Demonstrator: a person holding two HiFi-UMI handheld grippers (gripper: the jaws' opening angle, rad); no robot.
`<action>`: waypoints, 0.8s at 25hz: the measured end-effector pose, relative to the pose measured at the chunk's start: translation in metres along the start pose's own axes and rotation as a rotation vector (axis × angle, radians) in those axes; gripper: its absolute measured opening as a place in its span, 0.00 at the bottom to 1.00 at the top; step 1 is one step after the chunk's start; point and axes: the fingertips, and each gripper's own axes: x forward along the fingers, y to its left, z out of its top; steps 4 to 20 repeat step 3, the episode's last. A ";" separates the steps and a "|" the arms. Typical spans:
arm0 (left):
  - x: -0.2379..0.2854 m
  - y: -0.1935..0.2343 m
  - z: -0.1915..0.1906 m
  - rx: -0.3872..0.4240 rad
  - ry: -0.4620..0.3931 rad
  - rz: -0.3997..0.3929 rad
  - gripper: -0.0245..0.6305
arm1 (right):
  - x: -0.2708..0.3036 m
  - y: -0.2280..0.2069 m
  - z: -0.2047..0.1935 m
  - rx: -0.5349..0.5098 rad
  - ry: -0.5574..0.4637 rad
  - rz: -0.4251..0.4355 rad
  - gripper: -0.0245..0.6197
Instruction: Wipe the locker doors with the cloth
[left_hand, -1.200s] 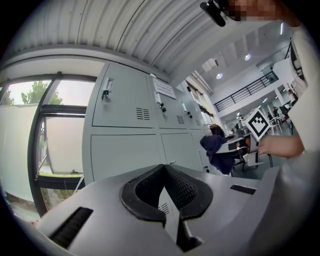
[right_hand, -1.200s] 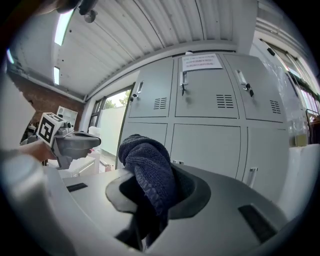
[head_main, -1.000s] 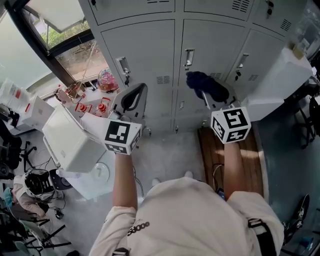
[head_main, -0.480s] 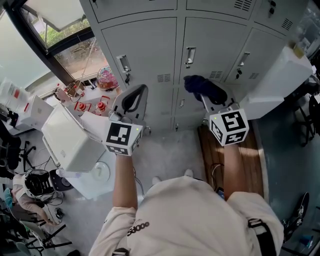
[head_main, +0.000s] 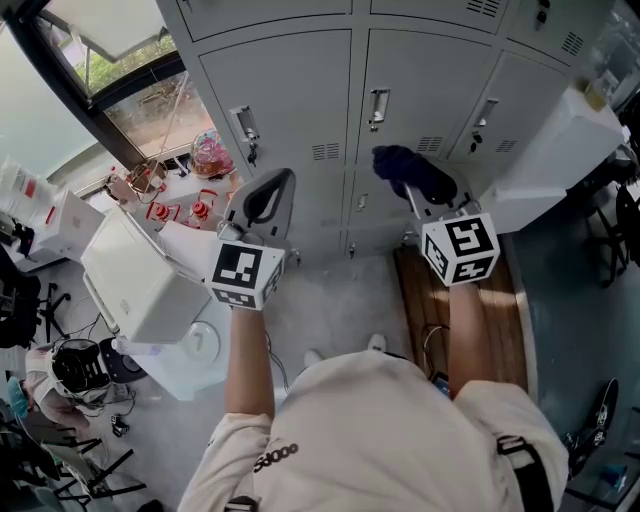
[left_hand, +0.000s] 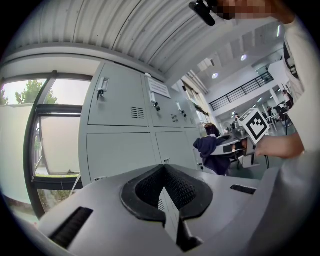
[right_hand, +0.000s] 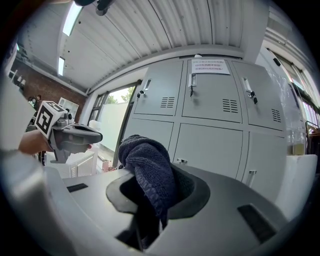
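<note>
A bank of grey metal lockers (head_main: 290, 90) fills the far side of the head view, each door with a handle and vents. My right gripper (head_main: 420, 180) is shut on a dark blue cloth (head_main: 412, 172), held a little short of the middle and right doors. In the right gripper view the cloth (right_hand: 150, 172) bulges up between the jaws, with the locker doors (right_hand: 212, 120) ahead. My left gripper (head_main: 262, 200) is shut with nothing in it, held out toward the left door. Its closed jaws (left_hand: 165, 192) face the lockers (left_hand: 125, 125).
A white box (head_main: 135, 275) stands at the left below a window (head_main: 120, 60), with small red items (head_main: 185, 212) on the floor behind it. A wooden board (head_main: 470, 310) lies under my right arm. A white cabinet (head_main: 560, 160) juts out at the right.
The right gripper with the cloth dipped slightly left and came back; both grippers sit almost where they were a second ago.
</note>
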 end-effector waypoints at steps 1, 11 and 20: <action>0.000 0.001 0.000 0.000 0.001 0.000 0.06 | 0.000 0.000 0.000 0.000 0.002 0.000 0.16; 0.000 0.002 -0.001 0.000 0.002 0.000 0.06 | 0.001 -0.001 -0.001 -0.002 0.005 0.001 0.16; 0.000 0.002 -0.001 0.000 0.002 0.000 0.06 | 0.001 -0.001 -0.001 -0.002 0.005 0.001 0.16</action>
